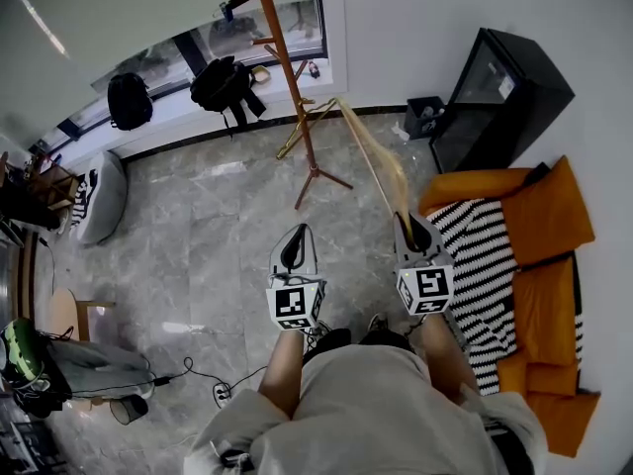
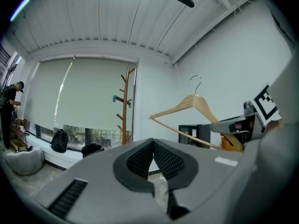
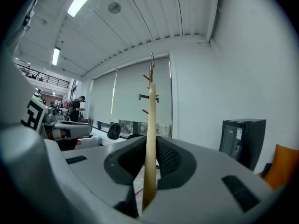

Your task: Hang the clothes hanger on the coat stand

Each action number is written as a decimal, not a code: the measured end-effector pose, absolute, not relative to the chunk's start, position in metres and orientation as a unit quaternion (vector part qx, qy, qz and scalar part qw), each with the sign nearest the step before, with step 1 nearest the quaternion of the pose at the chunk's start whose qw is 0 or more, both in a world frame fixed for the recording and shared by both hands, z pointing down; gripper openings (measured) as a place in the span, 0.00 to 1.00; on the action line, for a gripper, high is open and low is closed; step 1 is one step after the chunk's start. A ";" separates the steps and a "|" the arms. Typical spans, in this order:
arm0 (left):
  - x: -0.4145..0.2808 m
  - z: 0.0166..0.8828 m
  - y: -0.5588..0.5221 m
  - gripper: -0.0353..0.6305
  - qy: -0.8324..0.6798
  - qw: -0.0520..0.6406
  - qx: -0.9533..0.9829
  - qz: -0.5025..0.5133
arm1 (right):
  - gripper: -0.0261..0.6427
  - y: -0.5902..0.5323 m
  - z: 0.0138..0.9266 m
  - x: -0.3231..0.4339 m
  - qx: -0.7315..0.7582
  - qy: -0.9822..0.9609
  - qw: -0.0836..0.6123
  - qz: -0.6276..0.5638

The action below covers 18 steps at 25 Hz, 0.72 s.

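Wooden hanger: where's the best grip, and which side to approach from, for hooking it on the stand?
Grip the outer end of one shoulder arm, pads on its flat faces, coming in from the end away from the coat stand. The right gripper is shut on the hanger there; that probably leaves the hook upright and free.

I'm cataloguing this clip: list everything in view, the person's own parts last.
coat stand: one, brown wood, near the window
clothes hanger: one, pale wood, in the right gripper
backpacks: two, black, by the window
cabinet: one, black, against the right wall
sofa: one, orange, right of the person
striped blanket: one, black and white, on the sofa
left gripper: one, grey, shut, empty
right gripper: one, grey, shut on the clothes hanger
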State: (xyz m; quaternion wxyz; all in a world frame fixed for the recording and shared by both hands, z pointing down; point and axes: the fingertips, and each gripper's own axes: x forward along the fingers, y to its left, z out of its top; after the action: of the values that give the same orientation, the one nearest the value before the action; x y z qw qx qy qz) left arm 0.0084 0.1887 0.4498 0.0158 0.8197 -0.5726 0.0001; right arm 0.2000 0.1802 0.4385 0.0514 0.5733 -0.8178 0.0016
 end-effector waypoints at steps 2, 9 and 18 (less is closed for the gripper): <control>0.002 0.450 0.190 0.07 -0.578 0.016 0.816 0.000 | 0.11 0.179 0.439 0.193 0.567 -0.822 0.051 0.002; -0.031 0.454 0.195 0.07 -0.602 0.021 0.798 -0.002 | 0.11 0.173 0.444 0.159 0.542 -0.838 0.058 0.005; -0.061 0.460 0.198 0.07 -0.615 0.028 0.788 -0.004 | 0.11 0.169 0.448 0.129 0.529 -0.846 0.066 0.005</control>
State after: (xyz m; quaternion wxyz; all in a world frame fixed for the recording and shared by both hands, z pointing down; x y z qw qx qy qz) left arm -0.0614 0.1977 0.4600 0.0276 0.7882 -0.6147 -0.0042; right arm 0.1291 0.1694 0.4482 0.0661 0.5293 -0.8458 0.0046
